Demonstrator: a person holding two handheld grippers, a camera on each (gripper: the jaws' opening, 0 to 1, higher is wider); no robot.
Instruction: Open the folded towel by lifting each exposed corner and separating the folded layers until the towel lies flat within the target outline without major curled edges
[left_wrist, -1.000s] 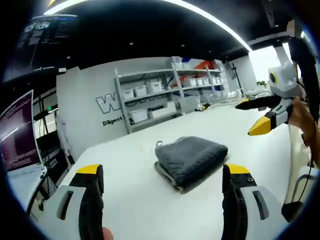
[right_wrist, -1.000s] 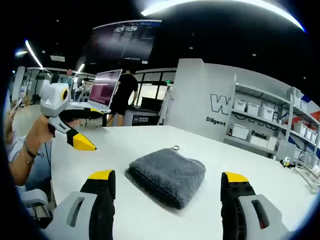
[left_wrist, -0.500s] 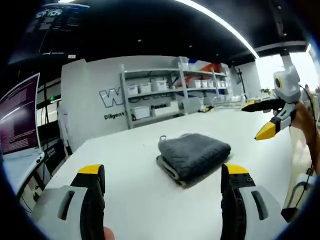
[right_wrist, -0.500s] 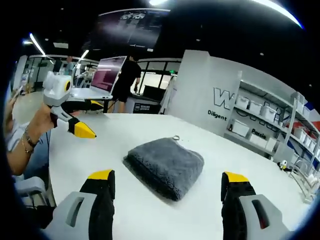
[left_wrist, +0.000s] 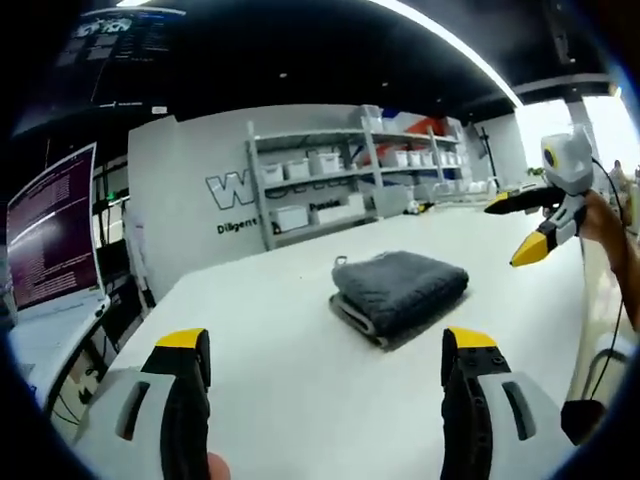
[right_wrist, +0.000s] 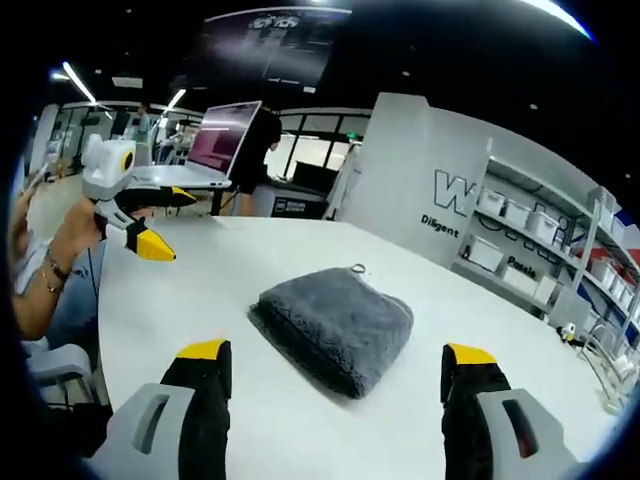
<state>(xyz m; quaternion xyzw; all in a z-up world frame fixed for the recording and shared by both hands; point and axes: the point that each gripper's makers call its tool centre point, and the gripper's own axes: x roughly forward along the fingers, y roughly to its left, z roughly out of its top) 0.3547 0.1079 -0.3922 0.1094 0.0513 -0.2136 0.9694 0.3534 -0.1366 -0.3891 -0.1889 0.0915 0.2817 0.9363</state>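
Note:
A folded grey towel (left_wrist: 402, 288) with a small hanging loop lies on the white table (left_wrist: 290, 370), ahead of my left gripper (left_wrist: 325, 345), whose jaws stand wide open with nothing between them. In the right gripper view the same towel (right_wrist: 336, 326) sits just beyond my open right gripper (right_wrist: 338, 355). The right gripper (left_wrist: 537, 228) enters the left gripper view at the far right, held by a hand. The left gripper (right_wrist: 135, 222) appears at the left of the right gripper view, above the table's edge. Both hover clear of the towel.
Shelving (left_wrist: 350, 185) with white bins stands beyond the table against a lettered wall. A monitor (right_wrist: 222, 135) on a desk and a standing person (right_wrist: 262, 150) are behind the table. A laptop screen (left_wrist: 50, 235) glows at the left.
Both cameras shifted slightly, so the towel sits a little further right in the left gripper view. The towel itself has not moved; both grippers remain open.

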